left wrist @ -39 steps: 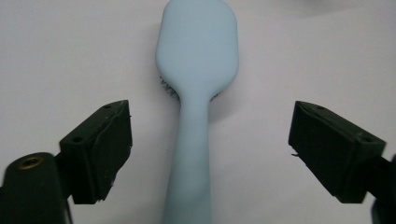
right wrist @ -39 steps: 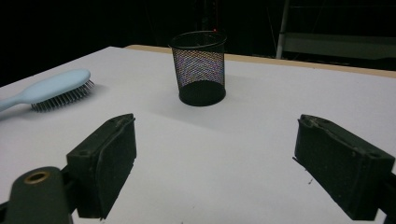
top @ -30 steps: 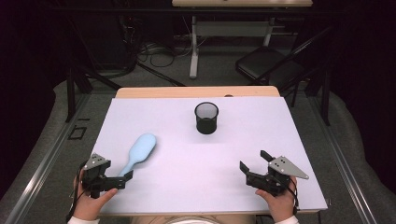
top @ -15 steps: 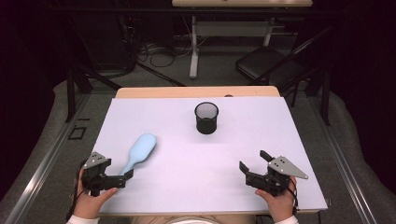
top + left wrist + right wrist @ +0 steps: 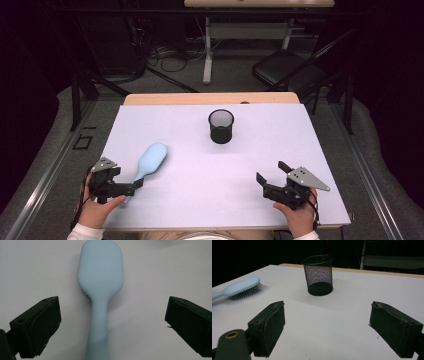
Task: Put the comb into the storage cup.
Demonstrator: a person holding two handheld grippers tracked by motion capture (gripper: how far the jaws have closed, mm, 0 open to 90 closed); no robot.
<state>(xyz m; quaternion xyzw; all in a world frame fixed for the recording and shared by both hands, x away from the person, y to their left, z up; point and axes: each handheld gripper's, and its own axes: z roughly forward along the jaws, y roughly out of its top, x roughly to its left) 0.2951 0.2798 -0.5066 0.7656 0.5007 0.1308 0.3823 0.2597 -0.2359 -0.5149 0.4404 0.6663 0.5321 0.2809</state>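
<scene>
Left tongs (image 5: 110, 322) released, straddling hairbrush (image 5: 100, 290) handle; right tongs (image 5: 327, 327) released. Mesh cup (image 5: 221, 126) seen empty (white tabletop (image 5: 280, 150)).

Matt, smooth pale-blue plastic hairbrush (image 5: 100, 290); black wire-mesh metal cup (image 5: 318, 275).

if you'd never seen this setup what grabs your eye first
The pale blue hairbrush stands out first: it lies bristles down at the near left of the white table, its handle running between the wide-open jaws of the left gripper, which do not touch it. Next comes the black mesh cup, upright and alone toward the far middle. At the near right, the right gripper is open with nothing between its jaws.
</scene>
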